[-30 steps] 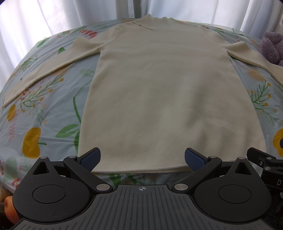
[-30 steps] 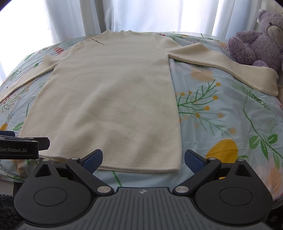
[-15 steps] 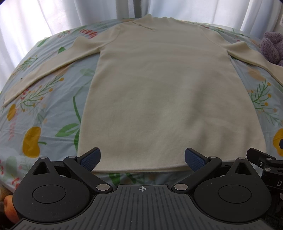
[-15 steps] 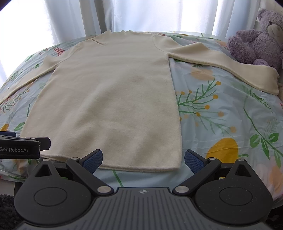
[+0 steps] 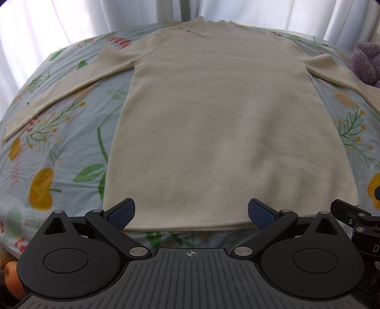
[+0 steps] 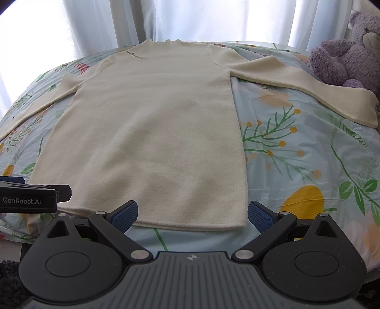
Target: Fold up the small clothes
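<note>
**Both jaws wide open at the sweater's hem**

I am holding my left gripper (image 5: 191, 212) spread wide, gripping nothing; its blue pads (image 5: 121, 212) are sitting just at the near hem of the cream sweater (image 5: 213, 123), one near each end of that hem. The sweater is lying flat and face up ahead of my jaws, collar at the far end, sleeves reaching out to either side across the floral bedsheet (image 5: 59, 147).

I am keeping my right gripper (image 6: 192, 212) just as wide apart and empty. It is hovering at the sweater's (image 6: 152, 133) right hem corner: the corner is lying between my fingers, close to the right pad (image 6: 260, 215). The right sleeve (image 6: 308, 90) is stretching away ahead and to the right, its cuff ending just beside a purple teddy bear (image 6: 349, 57). White curtains (image 6: 190, 19) are hanging beyond the collar.
</note>
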Demonstrator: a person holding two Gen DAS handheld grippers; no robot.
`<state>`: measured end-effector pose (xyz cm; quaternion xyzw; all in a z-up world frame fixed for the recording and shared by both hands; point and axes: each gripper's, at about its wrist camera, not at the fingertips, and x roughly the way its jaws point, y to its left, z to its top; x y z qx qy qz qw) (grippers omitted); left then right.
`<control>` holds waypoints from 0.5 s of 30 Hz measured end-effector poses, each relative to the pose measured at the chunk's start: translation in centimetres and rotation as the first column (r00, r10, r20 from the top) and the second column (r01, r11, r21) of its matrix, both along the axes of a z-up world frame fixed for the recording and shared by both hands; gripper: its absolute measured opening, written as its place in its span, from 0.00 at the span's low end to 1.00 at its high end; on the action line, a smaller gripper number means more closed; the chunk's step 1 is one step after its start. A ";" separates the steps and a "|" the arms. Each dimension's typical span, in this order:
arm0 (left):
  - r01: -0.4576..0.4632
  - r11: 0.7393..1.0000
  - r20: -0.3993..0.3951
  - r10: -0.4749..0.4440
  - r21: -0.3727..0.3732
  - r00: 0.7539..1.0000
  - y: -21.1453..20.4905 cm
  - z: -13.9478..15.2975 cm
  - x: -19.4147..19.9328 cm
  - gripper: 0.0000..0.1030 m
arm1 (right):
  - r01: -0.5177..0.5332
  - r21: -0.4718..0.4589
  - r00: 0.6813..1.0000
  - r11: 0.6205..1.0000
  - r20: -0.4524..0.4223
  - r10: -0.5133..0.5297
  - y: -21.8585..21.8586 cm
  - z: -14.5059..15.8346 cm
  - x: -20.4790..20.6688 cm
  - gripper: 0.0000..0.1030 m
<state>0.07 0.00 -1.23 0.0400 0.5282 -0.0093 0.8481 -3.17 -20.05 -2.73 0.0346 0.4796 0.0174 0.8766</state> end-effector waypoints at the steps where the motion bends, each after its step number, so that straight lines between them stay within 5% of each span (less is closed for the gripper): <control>1: 0.000 1.000 -0.001 0.000 0.000 1.000 0.0 0.0 0.0 1.00 | -0.001 0.001 1.000 1.000 -0.001 0.001 0.0 0.0 0.0 0.96; 15: -0.003 1.000 -0.023 0.003 -0.002 1.000 -0.1 -0.5 0.6 1.00 | -0.005 0.007 1.000 1.000 -0.010 0.005 -0.1 -0.3 0.2 0.96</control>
